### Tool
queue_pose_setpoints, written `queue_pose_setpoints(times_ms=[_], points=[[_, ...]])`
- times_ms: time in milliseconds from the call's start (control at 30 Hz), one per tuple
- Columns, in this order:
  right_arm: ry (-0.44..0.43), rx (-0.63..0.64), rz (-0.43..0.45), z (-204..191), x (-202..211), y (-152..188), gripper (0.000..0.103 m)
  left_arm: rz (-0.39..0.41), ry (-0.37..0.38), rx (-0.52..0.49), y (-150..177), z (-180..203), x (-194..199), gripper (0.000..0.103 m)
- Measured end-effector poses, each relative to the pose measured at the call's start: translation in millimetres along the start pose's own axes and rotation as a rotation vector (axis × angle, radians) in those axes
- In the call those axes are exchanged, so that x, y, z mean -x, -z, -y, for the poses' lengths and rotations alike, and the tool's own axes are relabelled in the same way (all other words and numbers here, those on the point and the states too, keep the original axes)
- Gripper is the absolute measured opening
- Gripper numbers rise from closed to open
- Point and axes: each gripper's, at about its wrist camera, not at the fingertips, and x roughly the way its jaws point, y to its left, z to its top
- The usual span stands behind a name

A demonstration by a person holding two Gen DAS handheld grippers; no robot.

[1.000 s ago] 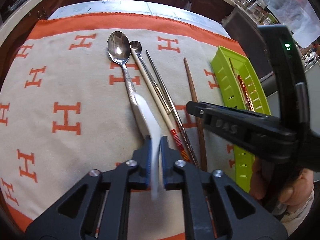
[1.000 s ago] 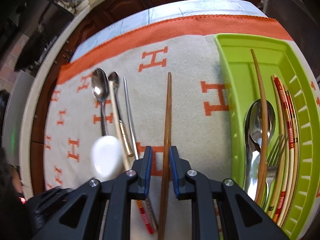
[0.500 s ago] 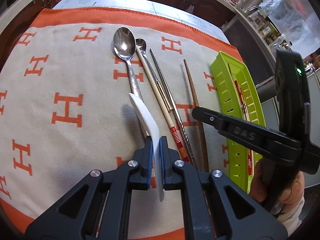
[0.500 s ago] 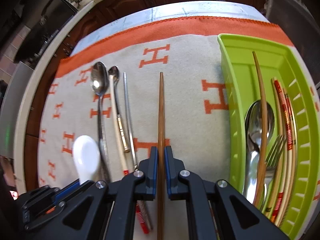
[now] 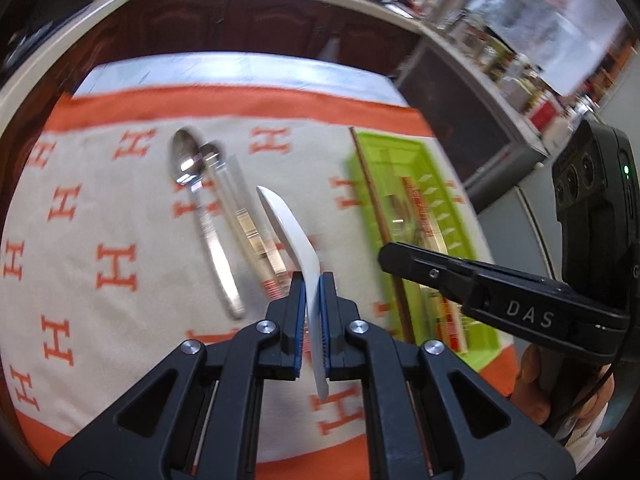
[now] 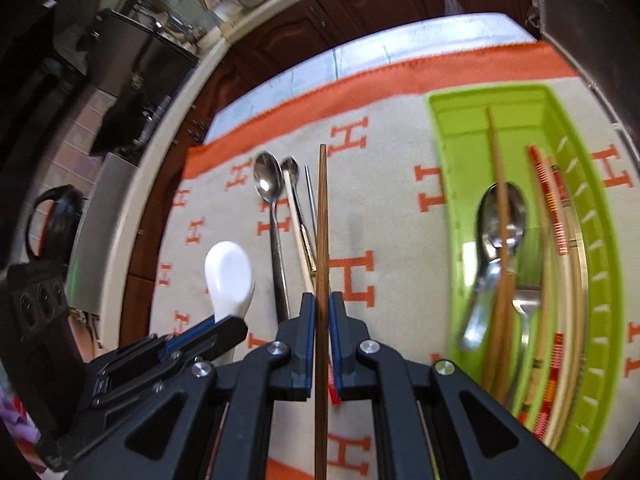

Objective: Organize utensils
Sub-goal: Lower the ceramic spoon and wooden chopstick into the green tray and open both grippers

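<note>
At lower centre, your left gripper (image 5: 312,300) has its jaws clamped on the white spoon (image 5: 288,224); your right gripper (image 6: 322,320) pinches the wooden chopstick (image 6: 321,216) (both lifted). Next, carry them right into the green tray (image 6: 452,200).

Both grippers are matte black plastic with open triangular cut-outs, silver round-head screws and blue pads lining the fingers. At the right of the left wrist view, the right gripper (image 5: 404,260) carries white "DAS" lettering and a green light; bare fingers (image 5: 532,396) show below, perhaps a pale cuff.
</note>
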Motion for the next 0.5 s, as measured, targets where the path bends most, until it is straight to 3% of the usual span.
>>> queue_pose_setpoints(times_ms=[300,500], points=[[0.029,-0.01,0.143,31.6,79.6,2.8,0.007,0.018,0.044,-0.201,-14.8,103.1,-7.9,0.004],[0.091,-0.051,0.17,69.1,98.4,9.1,0.007,-0.012,0.03,-0.255,-15.8,145.2,-37.0,0.004]])
